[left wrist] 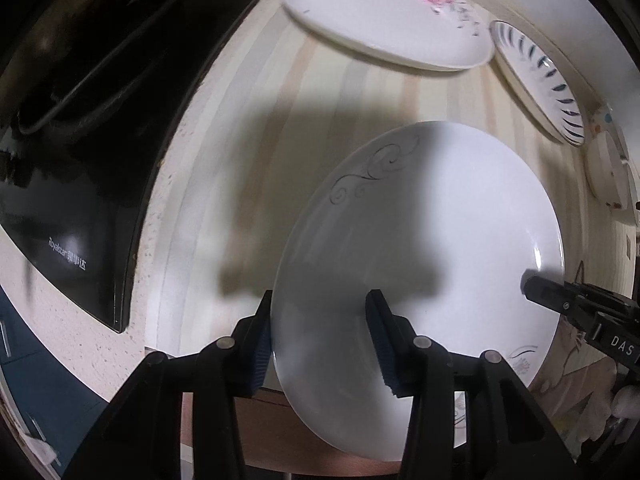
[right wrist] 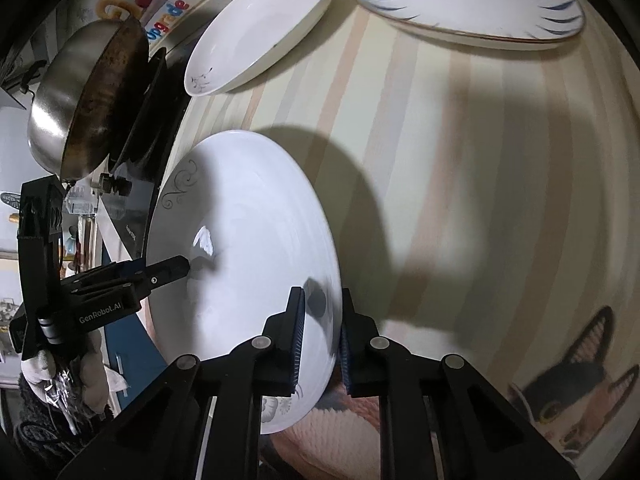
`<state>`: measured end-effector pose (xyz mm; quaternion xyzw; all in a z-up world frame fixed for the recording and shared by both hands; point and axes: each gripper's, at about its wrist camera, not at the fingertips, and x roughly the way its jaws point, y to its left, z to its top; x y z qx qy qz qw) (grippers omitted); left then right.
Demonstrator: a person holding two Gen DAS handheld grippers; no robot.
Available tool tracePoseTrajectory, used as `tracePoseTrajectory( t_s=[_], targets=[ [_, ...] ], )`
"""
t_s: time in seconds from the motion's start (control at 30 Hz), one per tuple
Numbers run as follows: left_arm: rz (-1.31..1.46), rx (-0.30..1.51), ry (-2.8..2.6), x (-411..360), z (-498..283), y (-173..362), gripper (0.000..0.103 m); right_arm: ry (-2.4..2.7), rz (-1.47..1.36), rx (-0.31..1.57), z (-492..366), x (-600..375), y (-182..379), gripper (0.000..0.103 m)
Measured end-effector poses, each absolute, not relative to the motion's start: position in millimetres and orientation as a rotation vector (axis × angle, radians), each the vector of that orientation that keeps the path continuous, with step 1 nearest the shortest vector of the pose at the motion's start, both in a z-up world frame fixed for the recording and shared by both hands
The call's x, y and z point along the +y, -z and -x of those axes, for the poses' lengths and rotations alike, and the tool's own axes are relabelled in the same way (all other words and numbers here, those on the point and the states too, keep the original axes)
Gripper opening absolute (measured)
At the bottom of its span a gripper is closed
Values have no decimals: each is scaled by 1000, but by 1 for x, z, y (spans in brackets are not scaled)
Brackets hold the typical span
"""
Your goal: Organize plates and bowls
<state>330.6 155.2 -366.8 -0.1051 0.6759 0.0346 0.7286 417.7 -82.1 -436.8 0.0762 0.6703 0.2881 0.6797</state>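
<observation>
A large white plate with grey swirl decoration (left wrist: 420, 248) (right wrist: 248, 248) is held between both grippers above the striped counter. My left gripper (left wrist: 320, 340) has its jaws astride the plate's near rim, shut on it. My right gripper (right wrist: 320, 336) is shut on the opposite rim; it shows in the left wrist view (left wrist: 560, 300) at the plate's right edge. The left gripper shows in the right wrist view (right wrist: 168, 272) at the plate's left. A plate with pink flowers (left wrist: 384, 16) (right wrist: 260, 28) and a plate with blue dashes (left wrist: 536, 76) (right wrist: 468, 0) lie on the counter beyond.
A black induction cooker (left wrist: 80, 200) sits to the left with a steel pan (right wrist: 84, 100) on it. More dishes (left wrist: 608, 172) stand at the right edge. The striped counter (right wrist: 440, 160) has a cat picture (right wrist: 572, 380) on it.
</observation>
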Motion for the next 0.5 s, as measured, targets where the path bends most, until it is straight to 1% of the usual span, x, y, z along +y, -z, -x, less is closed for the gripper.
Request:
tracePoseTrajectory(
  t_s=[0.13,0.37,0.5],
  targets=[
    [224,1475,-30,133,-332,352,42,-623,-207,1494,-417,-101,424,17],
    [144,1440,77,74,-338,325,42,-540,-257,1462,-411,-165,403,17],
    [114,1443,132,47,-338,329,42,-482,-291,1453,-406,-200,397,17]
  ],
)
